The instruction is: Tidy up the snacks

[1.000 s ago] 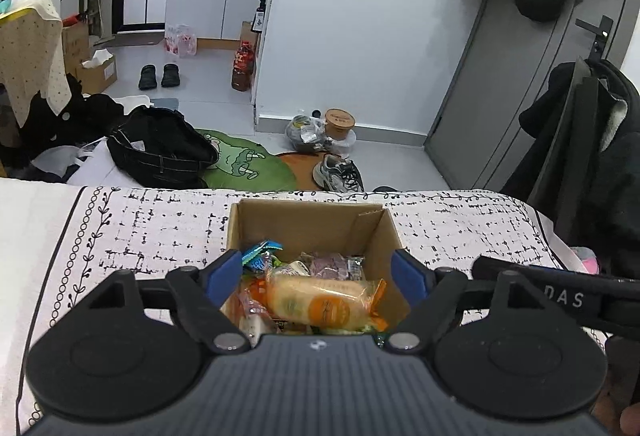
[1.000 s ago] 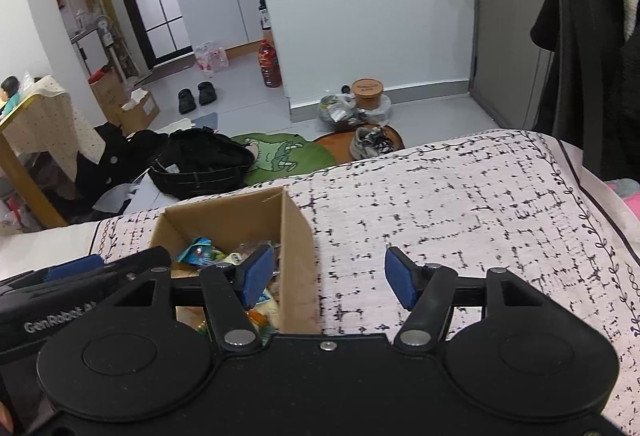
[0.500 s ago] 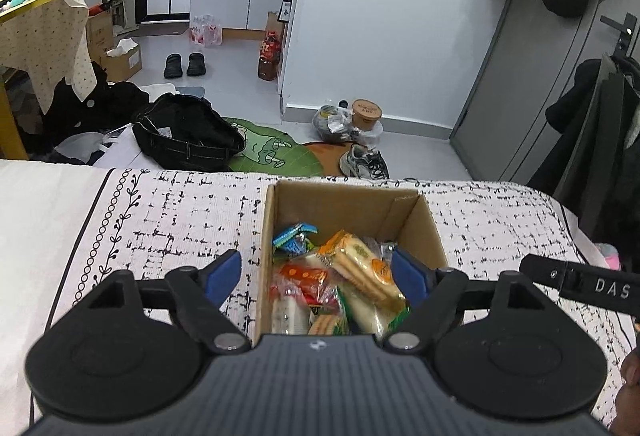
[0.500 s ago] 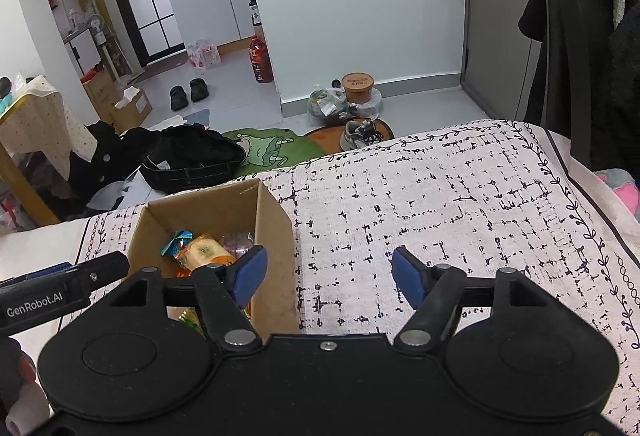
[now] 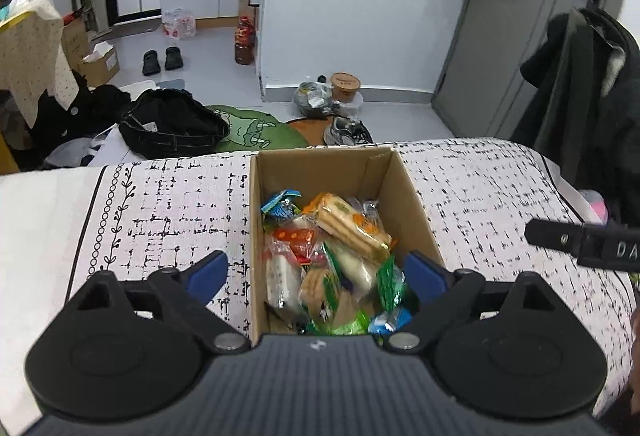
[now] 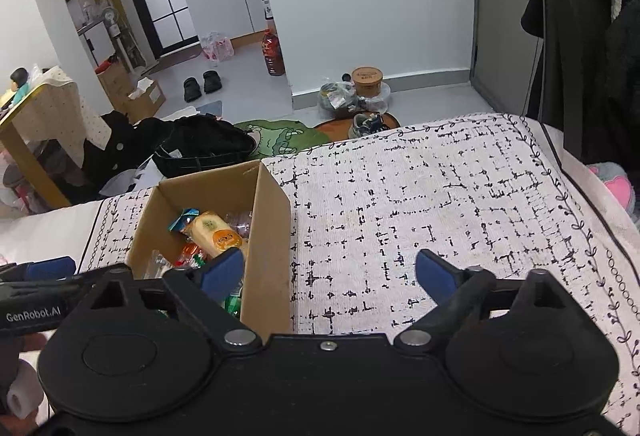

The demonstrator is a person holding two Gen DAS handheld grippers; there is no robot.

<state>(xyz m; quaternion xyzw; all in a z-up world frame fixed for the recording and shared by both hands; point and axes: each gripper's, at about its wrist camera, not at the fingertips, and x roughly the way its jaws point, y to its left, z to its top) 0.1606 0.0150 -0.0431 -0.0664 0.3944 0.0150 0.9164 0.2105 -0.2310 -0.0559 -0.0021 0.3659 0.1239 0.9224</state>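
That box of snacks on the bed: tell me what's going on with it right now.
A person holds a two-finger gripper in each hand over a cardboard box that sits on a patterned bedspread. The box is packed with wrapped snacks, a pale biscuit pack lying on top. The left gripper hovers above the box with its jaws opening and nothing clamped between them. The right gripper is beside the box over the bedspread, its jaws also opening and empty. Neither holds a snack at this moment.

Open-topped box (image 5: 412, 195) crammed with snacks (image 5: 340, 252), cloth (image 6: 440, 203) alongside seemingly bare
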